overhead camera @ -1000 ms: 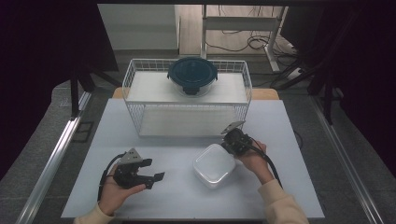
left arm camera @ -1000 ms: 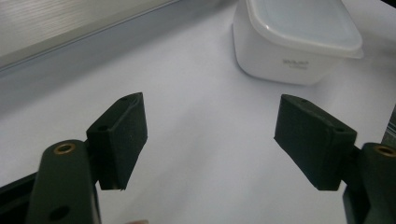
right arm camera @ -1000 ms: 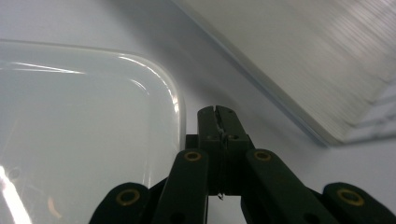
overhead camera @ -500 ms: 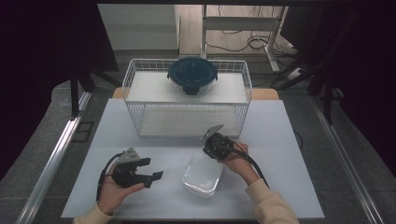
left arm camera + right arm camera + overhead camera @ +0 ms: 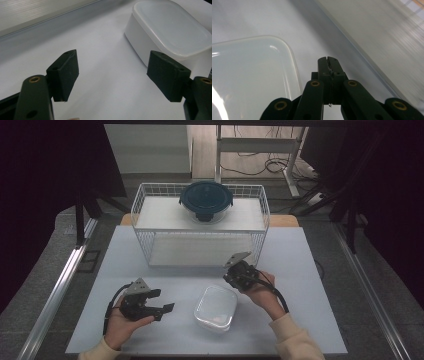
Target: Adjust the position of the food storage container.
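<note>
Container [image 5: 215, 307] sits lid-on near the front middle of the surface [image 5: 310, 270], between my two hands and in front of the wire basket [image 5: 200, 227]. Left tongs [image 5: 161, 301] are spread wide, resting low on the surface with the white box ahead and to their right; in the left gripper view the box [image 5: 170, 35] lies just past the right-hand jaw, not between the two. Right tongs [image 5: 231, 276] are pressed together on nothing, hanging beside the box's far right corner; the right gripper view puts the lid edge [image 5: 294, 67] just left of the closed tips.

Judgement: the step in hand is taking hold of the box. For a good grip I would slide the left tongs toward the box until its short side sits squarely between the jaws, keep them level with the wall below the lid rim, then close. Right tongs should open first if they are to steady the far corner. Smooth plastic may slip.

A dark-lidded bowl [image 5: 205, 200] rests on top of the basket, well apart.
</note>
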The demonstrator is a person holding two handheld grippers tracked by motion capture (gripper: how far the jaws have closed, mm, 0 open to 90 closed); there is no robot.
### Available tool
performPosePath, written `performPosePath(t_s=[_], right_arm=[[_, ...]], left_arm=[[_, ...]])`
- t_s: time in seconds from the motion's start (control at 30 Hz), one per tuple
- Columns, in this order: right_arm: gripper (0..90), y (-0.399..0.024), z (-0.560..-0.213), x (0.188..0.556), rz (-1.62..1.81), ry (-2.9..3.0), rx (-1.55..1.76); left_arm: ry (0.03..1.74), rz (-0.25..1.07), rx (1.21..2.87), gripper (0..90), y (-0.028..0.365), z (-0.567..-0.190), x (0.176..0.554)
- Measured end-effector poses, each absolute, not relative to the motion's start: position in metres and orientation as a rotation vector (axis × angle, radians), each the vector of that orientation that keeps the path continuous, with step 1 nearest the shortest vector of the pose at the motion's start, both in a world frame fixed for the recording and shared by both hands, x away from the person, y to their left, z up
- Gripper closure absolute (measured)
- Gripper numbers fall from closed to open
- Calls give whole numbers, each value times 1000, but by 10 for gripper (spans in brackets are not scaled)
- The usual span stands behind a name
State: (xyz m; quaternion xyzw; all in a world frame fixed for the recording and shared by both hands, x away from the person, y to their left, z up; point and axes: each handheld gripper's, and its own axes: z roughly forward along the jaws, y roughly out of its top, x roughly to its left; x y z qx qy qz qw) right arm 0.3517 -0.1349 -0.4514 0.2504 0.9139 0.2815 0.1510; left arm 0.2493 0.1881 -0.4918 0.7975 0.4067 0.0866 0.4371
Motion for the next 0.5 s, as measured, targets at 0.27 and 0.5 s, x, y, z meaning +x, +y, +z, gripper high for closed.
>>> performPosePath(t_s=[0.27, 0.5], right_arm=[[891, -181, -457, 317, 775, 2621, 849], [891, -188, -470, 301, 812, 2691, 893]], left_arm=[[1017, 220, 1979, 253, 189, -491, 249], [1008, 219, 1983, 253, 187, -491, 249]])
